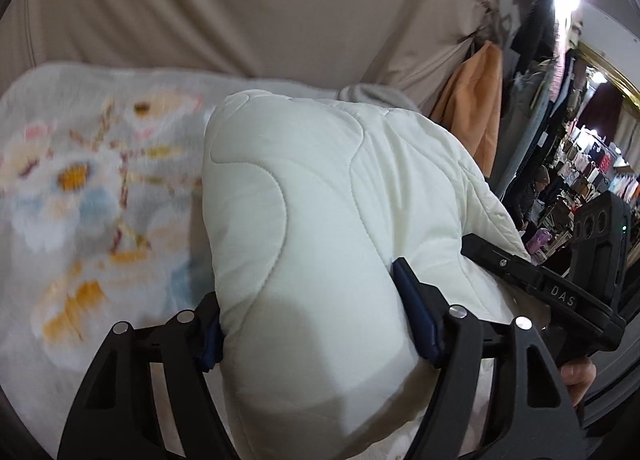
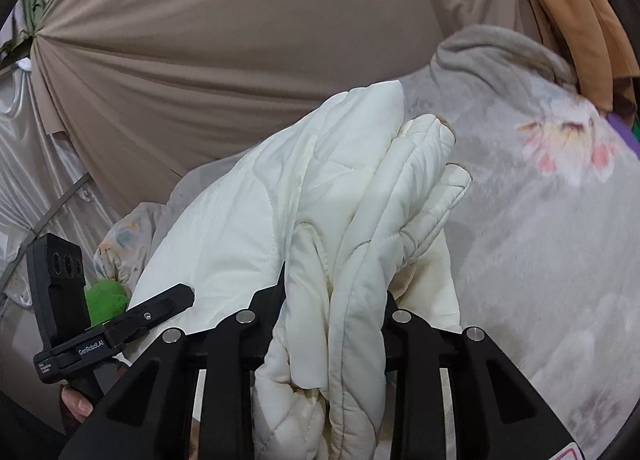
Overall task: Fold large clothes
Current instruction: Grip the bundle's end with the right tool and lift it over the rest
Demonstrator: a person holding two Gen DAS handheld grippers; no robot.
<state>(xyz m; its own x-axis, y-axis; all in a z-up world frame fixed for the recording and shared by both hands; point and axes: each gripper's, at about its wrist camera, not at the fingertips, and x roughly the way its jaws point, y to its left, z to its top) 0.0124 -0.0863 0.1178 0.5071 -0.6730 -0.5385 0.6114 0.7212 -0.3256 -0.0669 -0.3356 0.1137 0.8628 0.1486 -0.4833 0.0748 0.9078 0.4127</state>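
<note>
- Clamping both grippers on cream quilted padded garment: left gripper pinches a thick fold, right gripper bunched edges.
- Floral fleece blanket lies open left; beige draped curtain behind.

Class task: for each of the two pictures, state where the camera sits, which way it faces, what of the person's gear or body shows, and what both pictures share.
Left wrist: on the left gripper, facing the floral blanket; the right gripper's body shows.
Right wrist: on the right gripper, facing the beige drape; a hand shows.
Shared: the white quilted garment, clamped by both.
</note>
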